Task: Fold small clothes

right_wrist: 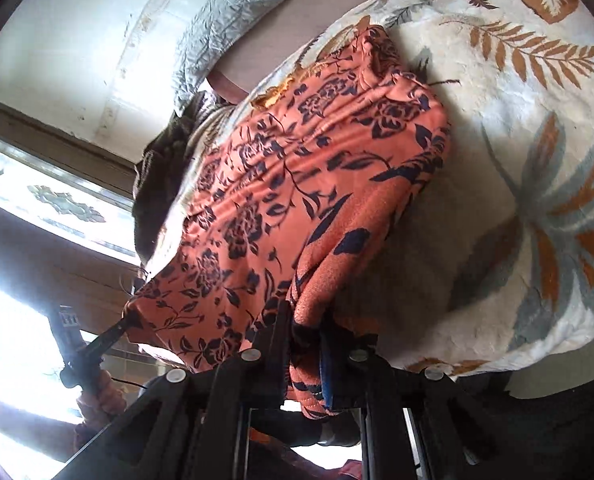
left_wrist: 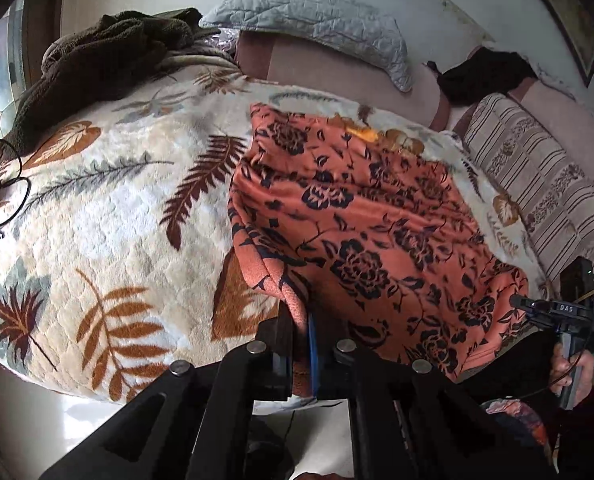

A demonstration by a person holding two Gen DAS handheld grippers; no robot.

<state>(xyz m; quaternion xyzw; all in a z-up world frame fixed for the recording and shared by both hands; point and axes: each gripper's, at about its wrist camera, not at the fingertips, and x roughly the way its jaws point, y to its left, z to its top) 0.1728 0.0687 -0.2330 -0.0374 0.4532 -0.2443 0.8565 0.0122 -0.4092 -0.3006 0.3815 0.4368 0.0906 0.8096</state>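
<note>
An orange garment with a dark floral print (left_wrist: 361, 216) lies spread on a leaf-patterned blanket (left_wrist: 109, 208). My left gripper (left_wrist: 303, 328) is shut on the garment's near left corner, the cloth pinched between its jaws. My right gripper (right_wrist: 307, 332) is shut on the garment's other near corner (right_wrist: 309, 304); the garment (right_wrist: 297, 176) stretches away from it over the blanket (right_wrist: 517, 160). The right gripper also shows in the left wrist view (left_wrist: 517, 302), at the garment's right corner. The left gripper shows in the right wrist view (right_wrist: 131, 322), holding the far corner.
A dark brown fleece (left_wrist: 97, 60) is heaped at the blanket's far left. A grey quilted pillow (left_wrist: 317, 20) and a striped cushion (left_wrist: 537, 184) lie along the back. A black cable (left_wrist: 5, 192) sits at the left edge. A black cloth (left_wrist: 485, 72) lies behind.
</note>
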